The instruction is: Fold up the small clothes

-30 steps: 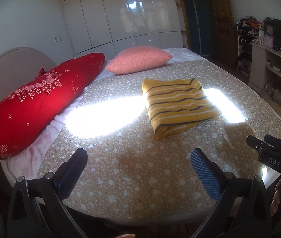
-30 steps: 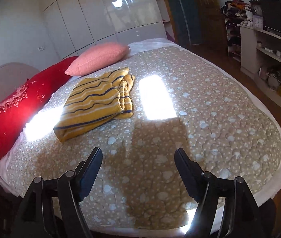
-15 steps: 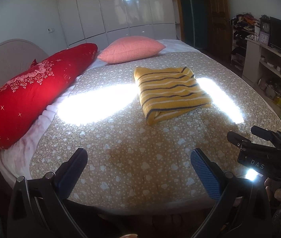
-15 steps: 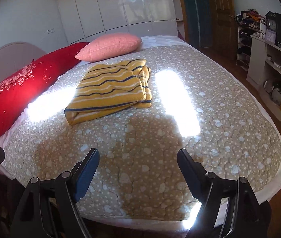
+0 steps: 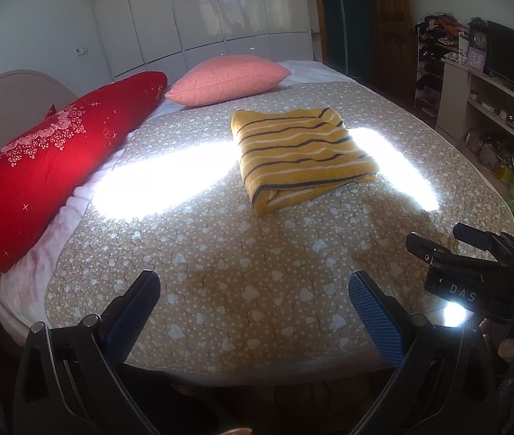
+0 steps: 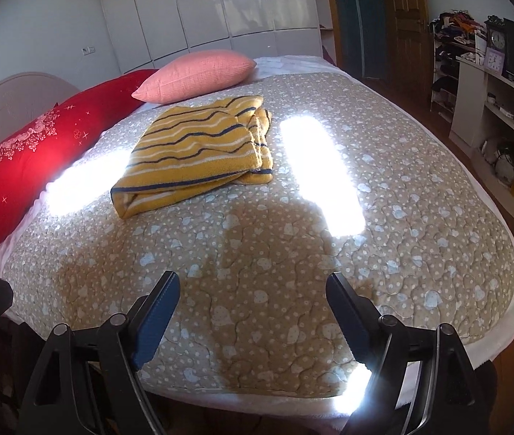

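Note:
A yellow garment with dark and white stripes (image 5: 300,156) lies folded into a rectangle on the beige patterned bedspread (image 5: 242,253); it also shows in the right wrist view (image 6: 198,152), with loose layers at its right edge. My left gripper (image 5: 253,293) is open and empty, over the near edge of the bed, well short of the garment. My right gripper (image 6: 253,293) is open and empty, also at the near edge. The right gripper's body shows at the right of the left wrist view (image 5: 474,275).
A long red pillow (image 5: 39,166) lies along the bed's left side and a pink pillow (image 5: 227,78) at the head. White wardrobes (image 5: 198,11) stand behind. Shelves with clutter (image 5: 492,116) stand to the right. Bright sun patches cross the bedspread.
Both grippers have drawn back and up from the bed, so the folded garment sits farther off. The right gripper's body has come further into the left wrist view. The garment has not moved.

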Motion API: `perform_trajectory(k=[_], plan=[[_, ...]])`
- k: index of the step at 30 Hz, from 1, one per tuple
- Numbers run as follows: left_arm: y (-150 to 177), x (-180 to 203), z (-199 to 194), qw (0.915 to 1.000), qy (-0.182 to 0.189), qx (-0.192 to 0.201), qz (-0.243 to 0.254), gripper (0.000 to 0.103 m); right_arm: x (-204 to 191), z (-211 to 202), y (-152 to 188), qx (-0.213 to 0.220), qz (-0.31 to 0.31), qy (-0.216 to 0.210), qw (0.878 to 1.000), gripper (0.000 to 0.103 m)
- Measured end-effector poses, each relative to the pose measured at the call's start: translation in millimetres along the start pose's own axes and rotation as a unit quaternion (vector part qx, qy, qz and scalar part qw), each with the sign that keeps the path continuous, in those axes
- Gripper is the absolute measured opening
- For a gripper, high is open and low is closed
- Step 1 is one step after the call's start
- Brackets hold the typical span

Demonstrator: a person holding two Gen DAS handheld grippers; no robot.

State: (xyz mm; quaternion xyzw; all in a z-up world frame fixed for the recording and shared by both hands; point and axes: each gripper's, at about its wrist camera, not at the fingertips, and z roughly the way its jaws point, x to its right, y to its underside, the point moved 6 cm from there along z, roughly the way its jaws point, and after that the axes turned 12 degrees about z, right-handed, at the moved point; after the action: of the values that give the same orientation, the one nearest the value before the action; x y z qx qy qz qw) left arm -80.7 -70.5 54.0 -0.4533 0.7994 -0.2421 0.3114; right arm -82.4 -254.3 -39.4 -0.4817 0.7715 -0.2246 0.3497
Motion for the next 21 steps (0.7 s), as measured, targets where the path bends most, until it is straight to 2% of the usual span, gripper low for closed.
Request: perform_trajectory(k=[16, 21], plan=[[16, -5, 19, 0.9989, 0.022, -0.035, -0.024, 0.103, -11, 16, 19, -0.03, -0.026, 0.009, 0.999, 0.088], [23, 1, 26, 0.9973, 0.042, -0.053, -0.03, 0.103, -17, 24, 33, -0.05, -0.033, 0.006, 0.998, 0.089]])
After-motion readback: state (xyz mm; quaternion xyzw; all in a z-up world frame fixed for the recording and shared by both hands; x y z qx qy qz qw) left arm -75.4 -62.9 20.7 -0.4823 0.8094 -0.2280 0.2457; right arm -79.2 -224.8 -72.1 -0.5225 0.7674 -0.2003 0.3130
